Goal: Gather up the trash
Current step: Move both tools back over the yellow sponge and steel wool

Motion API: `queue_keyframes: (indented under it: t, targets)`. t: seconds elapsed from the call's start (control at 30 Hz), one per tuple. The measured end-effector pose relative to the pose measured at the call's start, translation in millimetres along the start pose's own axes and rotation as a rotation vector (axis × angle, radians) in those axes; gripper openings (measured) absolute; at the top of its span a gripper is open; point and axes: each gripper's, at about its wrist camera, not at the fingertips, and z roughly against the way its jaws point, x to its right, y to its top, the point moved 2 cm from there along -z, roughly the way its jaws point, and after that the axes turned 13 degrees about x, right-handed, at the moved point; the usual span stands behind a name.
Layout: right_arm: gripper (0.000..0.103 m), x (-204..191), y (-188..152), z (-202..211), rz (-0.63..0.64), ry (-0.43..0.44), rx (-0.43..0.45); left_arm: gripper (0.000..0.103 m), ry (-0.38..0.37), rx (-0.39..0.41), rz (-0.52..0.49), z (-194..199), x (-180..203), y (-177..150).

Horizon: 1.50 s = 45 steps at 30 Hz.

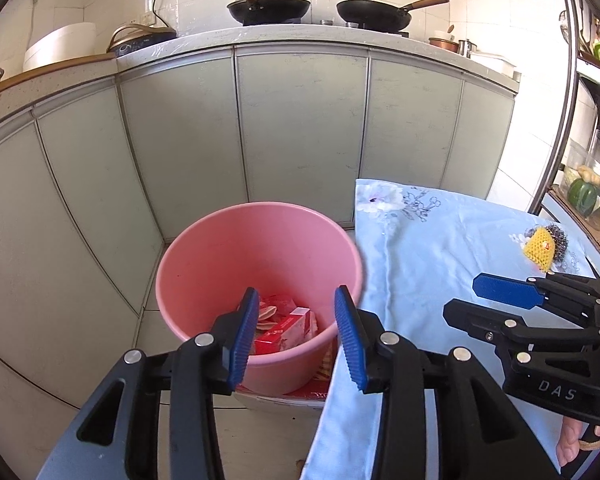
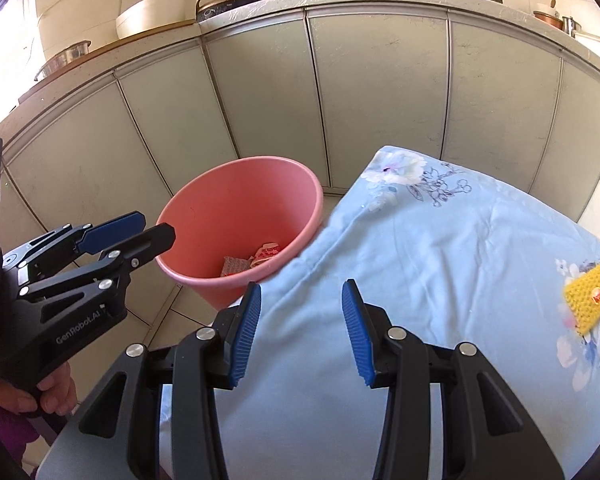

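Trash still to collect looks like the yellow crocheted scrubber pad (image 2: 588,300) with its steel-wool ball (image 1: 556,242) tucked behind, lying on the pale blue floral cloth (image 2: 440,280) that covers the table, near the cloth's far right edge. In the right wrist view the pad sits to the right of the right gripper (image 2: 302,330) and somewhat ahead of it, well apart; its long axis runs diagonally, upper right to lower left, with one corner pointing down toward the camera. The right gripper hangs over the cloth with fingers spread and nothing between them, and it is clearly the nearer one. The left gripper (image 1: 296,336) is likewise spread and empty, poised above the round pink plastic bucket (image 1: 204,264) standing on the floor just beside the table's left edge. Red and white wrappers (image 1: 284,326) already lie in the bucket's bottom.
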Motion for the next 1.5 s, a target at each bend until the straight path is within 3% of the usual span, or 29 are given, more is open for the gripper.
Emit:
queue_keyframes:
  t: [0.93, 1.2, 1.5]
  targets:
    - [0.043, 90, -48, 63, -0.114, -0.172, 0.021, 0.039, -0.123, -0.048, -0.049, -19, 77, -6]
    - [0.043, 131, -66, 83, -0.191, -0.259, 0.023, 0.039, -0.208, -0.056, -0.061, -29, 112, -9]
    - [0.043, 183, -84, 110, -0.29, -0.373, 0.049, 0.041, -0.353, -0.079, -0.096, -38, 166, -7]
